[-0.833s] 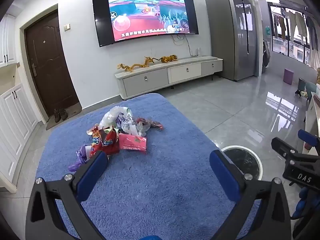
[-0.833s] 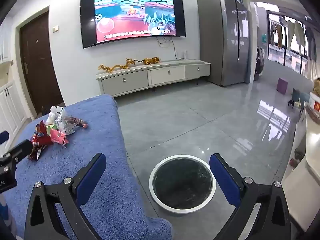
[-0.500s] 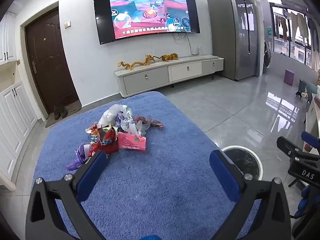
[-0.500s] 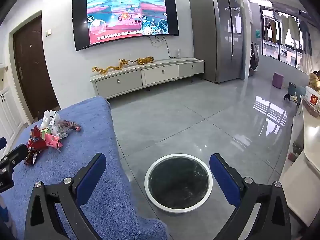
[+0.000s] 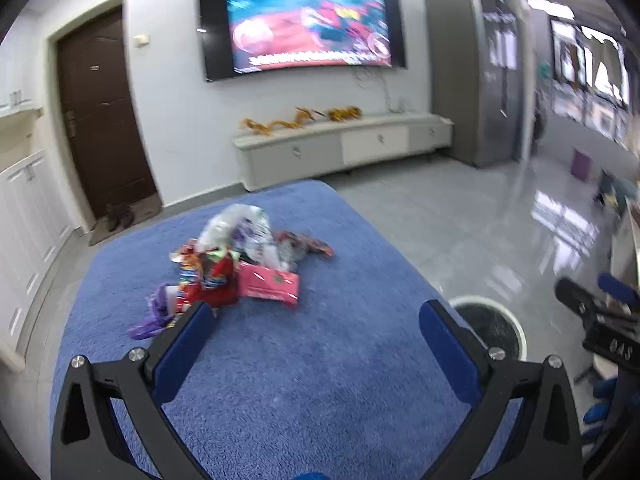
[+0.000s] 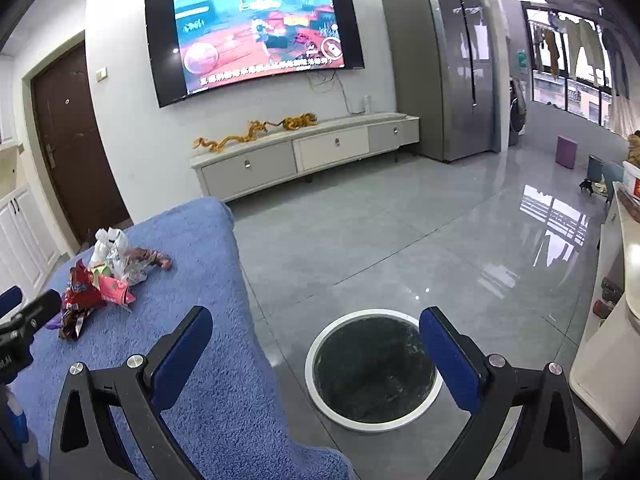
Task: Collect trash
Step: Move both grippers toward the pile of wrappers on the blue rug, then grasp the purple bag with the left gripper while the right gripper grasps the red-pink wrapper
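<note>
the left gripper advanced toward the trash pile on the blue cloth, its left finger now overlapping the pile's near edge; the tv picture changed.

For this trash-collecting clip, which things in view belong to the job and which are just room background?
Part of the job:
- pile of wrappers on the blue cloth
- round bin on the floor
- left gripper, open and empty
- right gripper, open and empty

Just lying about:
- television
- low cabinet with gold ornaments
- fridge
- purple stool
</note>
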The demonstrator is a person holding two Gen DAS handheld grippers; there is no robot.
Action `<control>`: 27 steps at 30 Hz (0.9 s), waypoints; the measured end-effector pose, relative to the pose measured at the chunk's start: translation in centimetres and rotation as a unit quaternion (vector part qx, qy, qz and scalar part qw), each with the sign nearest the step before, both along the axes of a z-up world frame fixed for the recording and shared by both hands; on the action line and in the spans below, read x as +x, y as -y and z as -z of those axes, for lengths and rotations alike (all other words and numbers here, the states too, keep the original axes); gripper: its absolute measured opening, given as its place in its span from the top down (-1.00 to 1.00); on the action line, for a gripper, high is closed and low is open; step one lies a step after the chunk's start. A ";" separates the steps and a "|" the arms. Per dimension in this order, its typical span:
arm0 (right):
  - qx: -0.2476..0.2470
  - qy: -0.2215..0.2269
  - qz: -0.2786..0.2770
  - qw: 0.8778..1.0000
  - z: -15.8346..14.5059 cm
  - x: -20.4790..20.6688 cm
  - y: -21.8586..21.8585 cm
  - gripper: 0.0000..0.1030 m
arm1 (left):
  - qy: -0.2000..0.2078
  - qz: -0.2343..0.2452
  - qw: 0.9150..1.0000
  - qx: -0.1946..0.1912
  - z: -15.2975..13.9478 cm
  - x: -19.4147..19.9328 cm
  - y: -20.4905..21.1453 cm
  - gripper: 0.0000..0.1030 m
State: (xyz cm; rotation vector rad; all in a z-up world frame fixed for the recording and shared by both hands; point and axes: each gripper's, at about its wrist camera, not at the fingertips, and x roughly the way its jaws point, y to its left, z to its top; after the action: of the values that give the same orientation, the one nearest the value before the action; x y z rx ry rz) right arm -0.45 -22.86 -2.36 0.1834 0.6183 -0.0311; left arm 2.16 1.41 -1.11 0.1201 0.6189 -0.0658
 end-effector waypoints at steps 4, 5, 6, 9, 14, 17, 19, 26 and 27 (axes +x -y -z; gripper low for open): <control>0.002 -0.008 -0.015 1.000 -0.4 0.7 -0.7 -1.00 | -0.017 -0.001 1.000 -0.016 0.7 0.9 -1.4 -1.00; 0.004 -0.010 -0.020 1.000 -0.3 0.8 -0.9 -1.00 | -0.018 -0.006 1.000 -0.019 0.7 1.1 -2.0 -1.00; 0.004 -0.012 -0.029 0.999 -0.5 1.3 -1.3 -1.00 | -0.018 -0.013 1.000 -0.022 0.6 1.4 -2.8 -1.00; 0.003 -0.019 -0.057 0.998 -1.1 2.4 -2.5 -1.00 | -0.014 -0.038 0.999 -0.034 0.7 1.9 -6.2 -1.00; 0.008 -0.036 -0.133 0.990 -1.3 5.1 -6.5 -0.82 | -0.036 -0.093 0.994 -0.050 2.5 3.0 -13.3 -0.97; 0.024 -0.055 -0.188 0.980 -0.4 7.2 -9.5 -0.46 | -0.057 -0.129 0.987 -0.073 3.6 3.7 -17.4 -0.77; 0.027 -0.067 -0.221 0.973 0.2 8.6 -11.7 -0.35 | -0.066 -0.144 0.983 -0.093 4.2 4.1 -19.5 -0.68; 0.009 -0.096 -0.309 0.946 2.6 13.0 -19.5 -0.32 | -0.103 -0.153 0.975 -0.127 6.6 6.4 -22.7 -0.51; 0.006 -0.097 -0.319 0.943 2.8 13.3 -20.1 -0.32 | -0.107 -0.148 0.975 -0.128 6.9 6.9 -22.8 -0.51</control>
State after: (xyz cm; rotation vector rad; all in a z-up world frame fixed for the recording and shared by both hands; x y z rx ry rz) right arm 12.82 -2.79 -5.19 -0.0159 0.8523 0.5884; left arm 9.03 24.26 -7.97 -0.2327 0.8322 0.1316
